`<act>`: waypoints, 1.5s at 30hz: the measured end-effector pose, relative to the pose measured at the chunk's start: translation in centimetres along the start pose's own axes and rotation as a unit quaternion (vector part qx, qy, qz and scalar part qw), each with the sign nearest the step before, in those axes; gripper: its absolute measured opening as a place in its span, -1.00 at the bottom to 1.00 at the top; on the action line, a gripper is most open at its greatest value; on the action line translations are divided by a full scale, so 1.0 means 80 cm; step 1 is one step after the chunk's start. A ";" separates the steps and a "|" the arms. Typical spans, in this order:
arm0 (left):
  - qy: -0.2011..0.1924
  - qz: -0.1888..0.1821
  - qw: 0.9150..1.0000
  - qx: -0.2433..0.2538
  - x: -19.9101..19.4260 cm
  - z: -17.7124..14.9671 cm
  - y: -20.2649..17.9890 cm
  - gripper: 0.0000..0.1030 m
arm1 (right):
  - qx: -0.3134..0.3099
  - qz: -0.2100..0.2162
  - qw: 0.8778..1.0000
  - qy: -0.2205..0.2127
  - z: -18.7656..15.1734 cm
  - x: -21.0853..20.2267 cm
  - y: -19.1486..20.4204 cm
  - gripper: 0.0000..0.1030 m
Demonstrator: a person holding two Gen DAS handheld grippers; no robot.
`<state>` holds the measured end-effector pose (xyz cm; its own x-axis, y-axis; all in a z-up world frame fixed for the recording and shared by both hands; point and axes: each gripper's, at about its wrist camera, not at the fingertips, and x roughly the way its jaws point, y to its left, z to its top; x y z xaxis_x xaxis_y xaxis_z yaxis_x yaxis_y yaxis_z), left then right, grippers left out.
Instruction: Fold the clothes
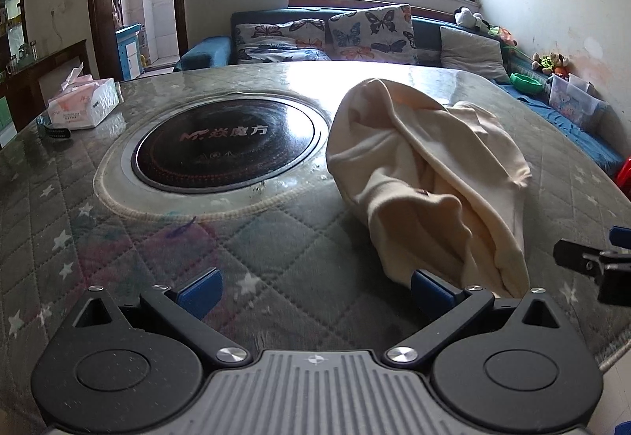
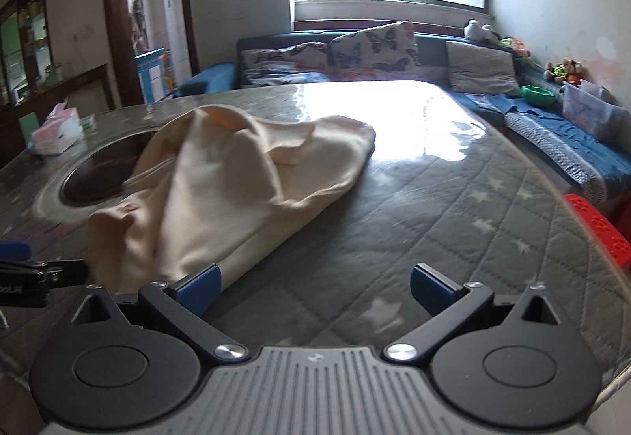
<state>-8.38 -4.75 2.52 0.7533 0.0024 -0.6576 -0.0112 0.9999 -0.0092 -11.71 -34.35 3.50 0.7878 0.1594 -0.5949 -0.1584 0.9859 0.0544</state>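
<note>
Cream garment [image 1: 430, 174] lies crumpled on the table [image 1: 276, 238]. Left gripper [image 1: 315, 291] and right gripper [image 2: 315, 289] both have fingers spread wide, empty, flanking its near hem.

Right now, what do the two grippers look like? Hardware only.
Both match. Left gripper and right gripper: black linkage arms with silver pivot screws, blue pads on the fingers, round black housings either side of a grey ribbed centre plate bearing a small crosshair mark. No cables, hands or sleeves visible.
</note>
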 end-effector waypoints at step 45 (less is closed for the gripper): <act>0.015 0.006 1.000 0.018 -0.011 -0.002 -0.019 1.00 | -0.040 0.023 0.999 0.007 -0.007 -0.013 0.030 1.00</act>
<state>-9.13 -6.24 2.98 0.7333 0.0137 -0.6798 0.0039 0.9997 0.0243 -13.22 -32.21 3.83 0.7699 0.2027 -0.6051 -0.2412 0.9703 0.0182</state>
